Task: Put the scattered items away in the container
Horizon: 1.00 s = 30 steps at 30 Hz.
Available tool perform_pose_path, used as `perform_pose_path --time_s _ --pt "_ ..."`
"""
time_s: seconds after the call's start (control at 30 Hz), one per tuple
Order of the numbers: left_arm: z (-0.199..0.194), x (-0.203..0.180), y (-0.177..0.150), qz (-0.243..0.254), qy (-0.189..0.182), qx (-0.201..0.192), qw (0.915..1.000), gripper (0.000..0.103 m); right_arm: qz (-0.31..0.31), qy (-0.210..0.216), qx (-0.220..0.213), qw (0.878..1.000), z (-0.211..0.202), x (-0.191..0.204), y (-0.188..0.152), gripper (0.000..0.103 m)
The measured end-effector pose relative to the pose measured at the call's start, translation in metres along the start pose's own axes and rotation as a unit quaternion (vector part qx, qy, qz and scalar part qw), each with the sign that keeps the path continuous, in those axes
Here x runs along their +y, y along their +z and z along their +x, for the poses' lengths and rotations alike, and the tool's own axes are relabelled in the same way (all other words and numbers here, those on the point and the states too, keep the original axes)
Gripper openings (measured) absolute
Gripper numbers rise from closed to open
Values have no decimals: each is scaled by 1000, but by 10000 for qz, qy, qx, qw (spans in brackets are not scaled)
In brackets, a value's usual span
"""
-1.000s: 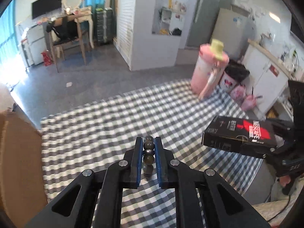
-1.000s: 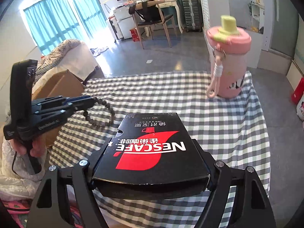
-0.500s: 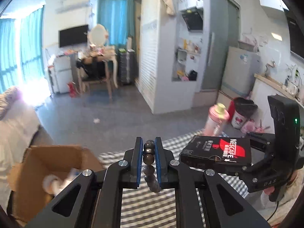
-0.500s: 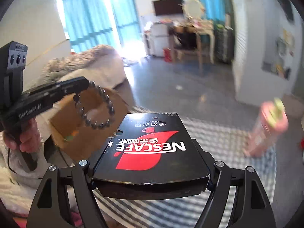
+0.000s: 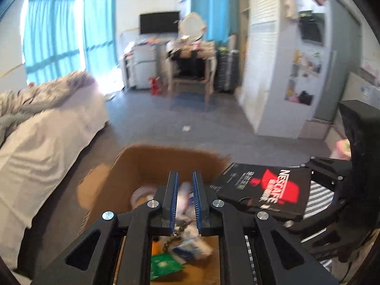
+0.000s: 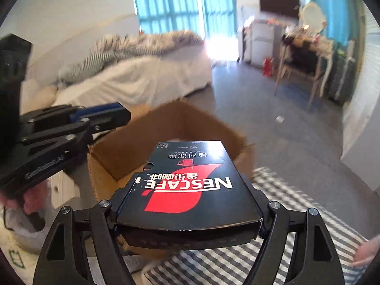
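Two items are hanging at the cardboard box (image 5: 152,161) at once, so the releases are worth taking in order. The left claw (image 5: 185,178) is hovering directly above the opening, its blue pads drawn almost together and pinching a bead string (image 5: 174,234), of which only a few dark beads are showing below the fingers. Beneath it a tape roll (image 5: 140,194), a green packet (image 5: 163,266) and a white wrapper (image 5: 192,247) are already lying inside. My judgement is that this claw is placed well enough. Dipping a little before parting the pads would be keeping the beads from bouncing out.

The right claw (image 6: 187,213) is gripping the black Nescafe carton (image 6: 190,190) by its two long sides, jaws standing wide and pressing on it, and is carrying it flat. In the right wrist view only the carton's far end is reaching over the box's near wall, while its rear is hanging above the checked worktop (image 6: 296,213). Letting go here is probably risking a landing across the rim. It is better to be pushing further forward, tilting the leading edge down into the opening, and only then spreading the jaws. With both claws crowding one opening, the left one should be clearing out sideways first.
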<state>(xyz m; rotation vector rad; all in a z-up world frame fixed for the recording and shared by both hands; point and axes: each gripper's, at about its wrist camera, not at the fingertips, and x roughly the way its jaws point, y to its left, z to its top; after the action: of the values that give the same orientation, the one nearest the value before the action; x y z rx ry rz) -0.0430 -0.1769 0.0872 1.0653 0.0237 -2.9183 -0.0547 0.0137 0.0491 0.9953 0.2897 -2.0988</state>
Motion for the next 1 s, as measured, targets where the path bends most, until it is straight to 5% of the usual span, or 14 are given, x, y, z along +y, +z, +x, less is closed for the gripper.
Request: perform_pose_path --time_s 0.17,0.33,0.4,0.63,0.83,1.0 --pt "38 23 -24 -102 437 355 9984 17 -95 -219 565 9981 67 14 3 78" --pt "44 31 -39 -168 412 327 9985 71 -360 -723 653 9946 78 15 0 82" --pt "39 31 -39 -178 389 230 9988 79 -319 -750 567 9951 67 9 -1 83" --pt "2 -2 -26 35 536 -140 9985 102 118 -1480 -465 9878 -37 -15 -3 87" --pt "-39 -62 -19 436 355 -464 9973 103 577 -2819 -1241 9496 -148 -43 -38 103" --pt "-62 -108 -22 595 190 -611 9962 103 951 -3245 -1415 9304 -210 -61 -76 103"
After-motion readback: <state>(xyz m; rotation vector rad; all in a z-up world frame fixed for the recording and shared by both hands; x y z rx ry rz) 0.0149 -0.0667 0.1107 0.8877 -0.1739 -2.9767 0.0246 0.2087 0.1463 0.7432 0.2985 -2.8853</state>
